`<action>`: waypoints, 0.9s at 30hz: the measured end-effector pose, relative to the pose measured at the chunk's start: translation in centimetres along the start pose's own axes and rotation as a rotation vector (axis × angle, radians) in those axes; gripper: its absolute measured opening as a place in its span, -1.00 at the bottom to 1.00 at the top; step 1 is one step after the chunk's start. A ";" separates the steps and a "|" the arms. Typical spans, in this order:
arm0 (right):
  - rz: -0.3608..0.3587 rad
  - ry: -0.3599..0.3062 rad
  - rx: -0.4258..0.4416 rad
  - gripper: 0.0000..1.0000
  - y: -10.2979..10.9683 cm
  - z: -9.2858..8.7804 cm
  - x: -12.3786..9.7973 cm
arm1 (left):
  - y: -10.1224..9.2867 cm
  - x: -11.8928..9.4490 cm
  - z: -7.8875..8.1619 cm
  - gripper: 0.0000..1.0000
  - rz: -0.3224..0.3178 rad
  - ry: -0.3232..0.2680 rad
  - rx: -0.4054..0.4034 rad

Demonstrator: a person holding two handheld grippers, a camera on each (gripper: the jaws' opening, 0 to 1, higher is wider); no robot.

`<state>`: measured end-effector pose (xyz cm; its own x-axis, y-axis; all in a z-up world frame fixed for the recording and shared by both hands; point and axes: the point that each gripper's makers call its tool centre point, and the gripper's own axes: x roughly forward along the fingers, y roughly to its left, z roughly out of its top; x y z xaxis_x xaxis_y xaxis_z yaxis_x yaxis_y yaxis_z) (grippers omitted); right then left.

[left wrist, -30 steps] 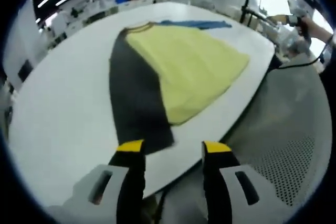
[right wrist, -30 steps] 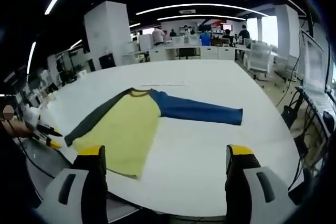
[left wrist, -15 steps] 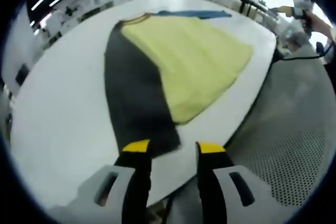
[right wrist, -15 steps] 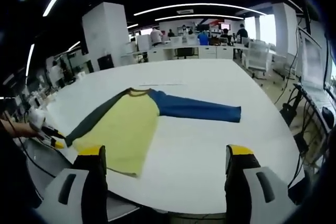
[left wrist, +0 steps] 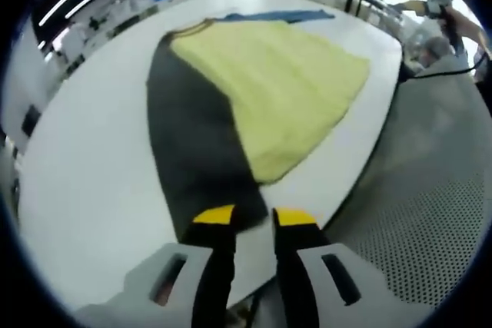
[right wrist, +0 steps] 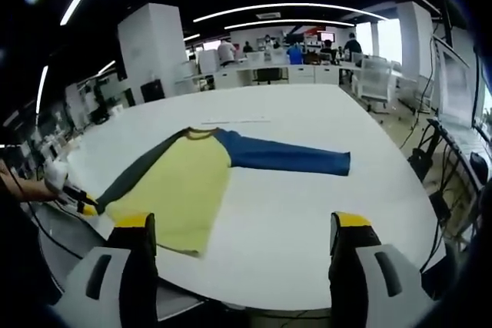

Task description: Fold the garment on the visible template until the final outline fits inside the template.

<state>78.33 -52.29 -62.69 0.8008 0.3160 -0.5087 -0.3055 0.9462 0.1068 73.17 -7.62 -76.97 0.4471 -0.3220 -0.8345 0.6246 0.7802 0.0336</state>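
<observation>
Now, long-sleeved garment (right wrist: pixel 189 182) spread flat on white table (right wrist: pixel 307 197), yellow body flanked by dark grey sleeve (left wrist: pixel 192 147) and blue sleeve (right wrist: pixel 288 159), left gripper (left wrist: pixel 251 217) jaws narrowed to a small gap at the grey cuff, grip uncertain, right gripper (right wrist: pixel 242 224) jaws spread wide above the near table edge.

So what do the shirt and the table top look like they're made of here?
The shirt looks like soft knit fabric, matte: it lies limp and flat, with a faintly ribbed yellow body and dark sleeve. The table top looks like a smooth, hard white surface, possibly laminate; I can't tell for certain.
</observation>
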 end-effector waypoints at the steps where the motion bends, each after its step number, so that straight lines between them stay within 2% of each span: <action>1: 0.001 0.001 0.000 0.87 0.0 0.0 0.0 | 0.0 0.0 0.0 -0.73 -0.002 0.001 0.004; 13: 0.002 0.000 0.005 0.86 0.0 -0.1 0.1 | -0.2 0.7 -0.3 -0.82 -0.012 0.030 0.023; 27: -0.005 0.004 0.009 0.85 -0.2 -0.3 0.0 | -0.1 1.1 -0.4 -0.94 -0.018 0.034 0.020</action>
<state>78.21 -52.46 -63.01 0.8001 0.3112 -0.5128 -0.2971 0.9483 0.1119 73.29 -7.83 -78.14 0.4136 -0.3170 -0.8535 0.6451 0.7635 0.0291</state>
